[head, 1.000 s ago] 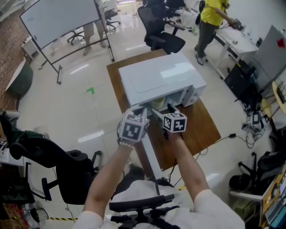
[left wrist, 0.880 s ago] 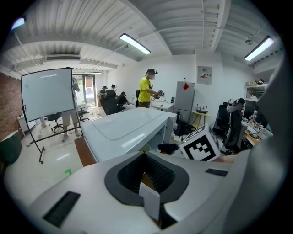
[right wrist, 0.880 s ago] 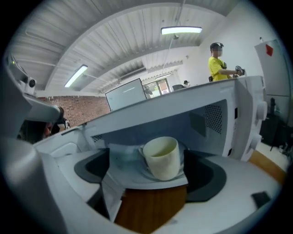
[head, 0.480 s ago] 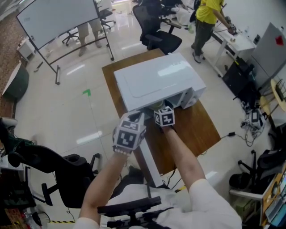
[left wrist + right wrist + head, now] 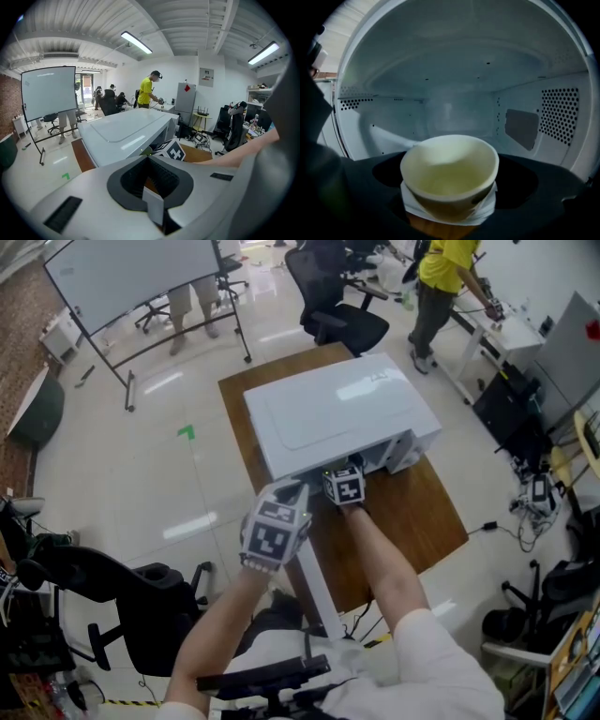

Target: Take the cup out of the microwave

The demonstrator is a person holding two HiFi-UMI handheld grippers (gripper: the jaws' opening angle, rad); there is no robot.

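Head view: the right gripper (image 5: 344,486) has been pushed from just outside the microwave (image 5: 328,413) into its mouth over the last second, so the reach looks pretty much done; the left gripper (image 5: 275,532) is held just in front of the microwave; the cup can't be made out here. Left gripper view: jaws kept narrow, nothing between them. Right gripper view: the cup (image 5: 449,173) is seen inside the microwave, straddled by wide jaws, not yet squeezed.
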